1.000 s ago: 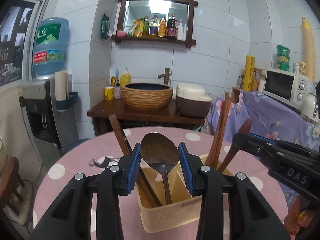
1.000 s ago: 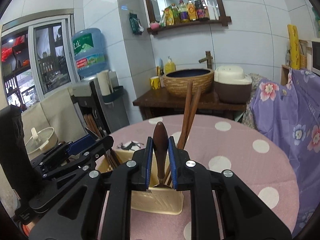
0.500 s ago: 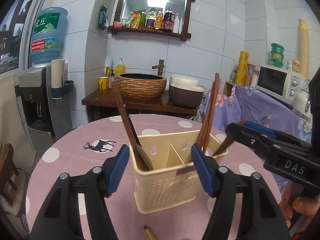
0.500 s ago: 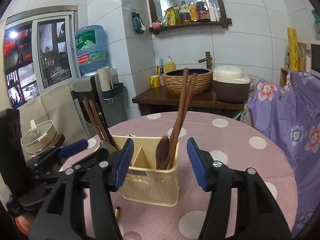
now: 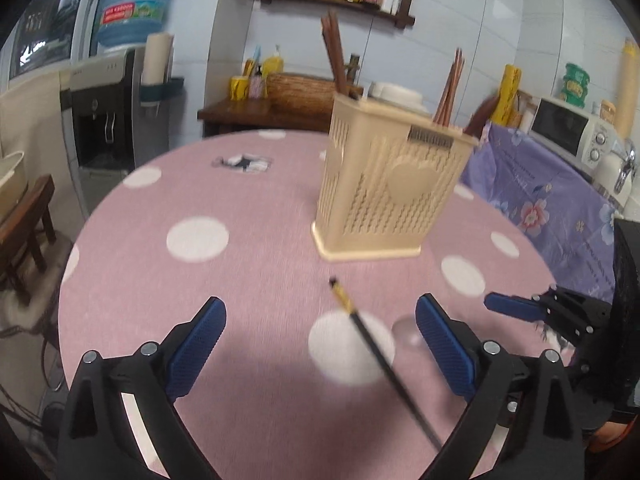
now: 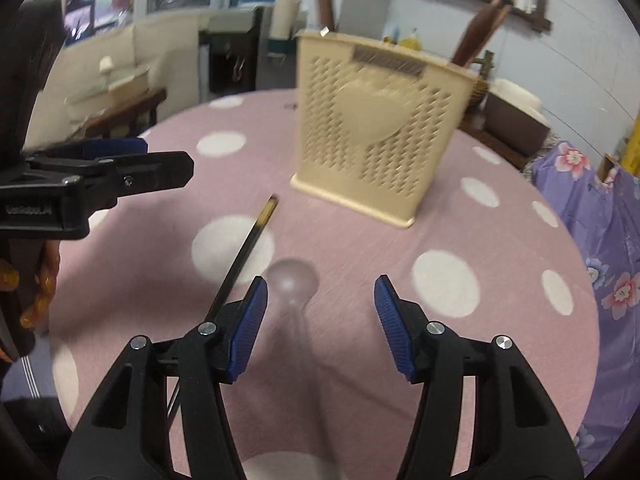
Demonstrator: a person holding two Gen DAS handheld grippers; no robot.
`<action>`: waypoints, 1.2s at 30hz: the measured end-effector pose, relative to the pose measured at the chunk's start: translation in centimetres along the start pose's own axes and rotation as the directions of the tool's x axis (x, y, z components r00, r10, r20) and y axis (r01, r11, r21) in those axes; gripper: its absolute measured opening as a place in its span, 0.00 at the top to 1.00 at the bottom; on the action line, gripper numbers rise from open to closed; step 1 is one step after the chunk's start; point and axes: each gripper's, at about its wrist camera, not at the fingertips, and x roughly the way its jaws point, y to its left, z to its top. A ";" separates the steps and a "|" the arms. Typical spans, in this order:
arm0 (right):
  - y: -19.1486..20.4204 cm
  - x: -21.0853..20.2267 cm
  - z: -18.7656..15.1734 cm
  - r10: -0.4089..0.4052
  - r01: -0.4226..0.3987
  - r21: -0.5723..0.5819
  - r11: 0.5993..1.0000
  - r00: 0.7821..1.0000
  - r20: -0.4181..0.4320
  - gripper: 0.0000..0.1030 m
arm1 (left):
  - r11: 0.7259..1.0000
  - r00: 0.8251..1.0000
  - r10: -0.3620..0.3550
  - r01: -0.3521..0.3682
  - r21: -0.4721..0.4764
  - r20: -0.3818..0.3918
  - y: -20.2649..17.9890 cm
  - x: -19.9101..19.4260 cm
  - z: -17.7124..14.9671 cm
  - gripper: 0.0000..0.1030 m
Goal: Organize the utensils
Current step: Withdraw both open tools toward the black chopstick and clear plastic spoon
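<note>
Now: left gripper [image 5: 320, 338] wide open | black chopstick [image 5: 380, 360] beneath | right gripper [image 6: 318, 322] open

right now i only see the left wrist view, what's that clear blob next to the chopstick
Observer: A clear spoon. Its bowl faces the basket and its handle runs back toward the right camera.
Operator: is the right gripper on it
Observer: No. The right gripper is open. Its jaws have just been opening, and the handle shows between them, unpinched.
Operator: chopstick inside those jaws too
Observer: No. The chopstick lies outside them and passes behind the finger on the left of that view.
</note>
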 end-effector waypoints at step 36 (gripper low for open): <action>-9.6 4.1 -3.4 0.323 -0.254 0.550 0.796 0.946 -0.030 0.87 | 1.000 0.999 -0.024 0.024 -0.012 -0.035 -0.5 -0.5 -2.1 0.08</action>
